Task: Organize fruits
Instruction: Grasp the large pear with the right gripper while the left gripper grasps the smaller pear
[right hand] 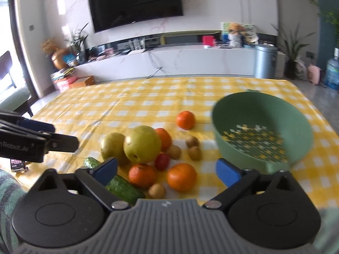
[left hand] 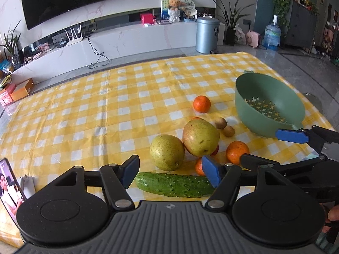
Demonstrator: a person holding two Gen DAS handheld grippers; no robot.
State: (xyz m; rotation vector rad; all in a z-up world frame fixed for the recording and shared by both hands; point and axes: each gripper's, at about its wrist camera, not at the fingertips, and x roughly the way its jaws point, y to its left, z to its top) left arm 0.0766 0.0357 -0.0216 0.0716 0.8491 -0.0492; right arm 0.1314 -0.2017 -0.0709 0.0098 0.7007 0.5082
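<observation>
A pile of fruit lies on the yellow checked tablecloth (left hand: pixel 106 105). It holds two pears (left hand: pixel 167 152) (right hand: pixel 142 144), several oranges (left hand: pixel 237 152) (right hand: pixel 181 176), a cucumber (left hand: pixel 175 184) (right hand: pixel 125 188), small brown fruits (left hand: pixel 229 131) (right hand: pixel 194 152) and a small red fruit (right hand: pixel 162 162). One orange (left hand: pixel 201 104) (right hand: pixel 185 120) sits apart, farther back. A green colander bowl (left hand: pixel 250 91) (right hand: pixel 243 112) stands to the right, with no fruit in it. My left gripper (left hand: pixel 170 172) is open just above the cucumber and in front of the nearer pear. My right gripper (right hand: pixel 167 171) is open, hovering over the near oranges beside the bowl.
A phone (left hand: pixel 9 182) leans upright at the table's near left corner. Beyond the far edge are a white TV cabinet (left hand: pixel 137 36), a grey bin (left hand: pixel 206 35) and a water bottle (left hand: pixel 272 33). The cloth's left and far parts carry nothing.
</observation>
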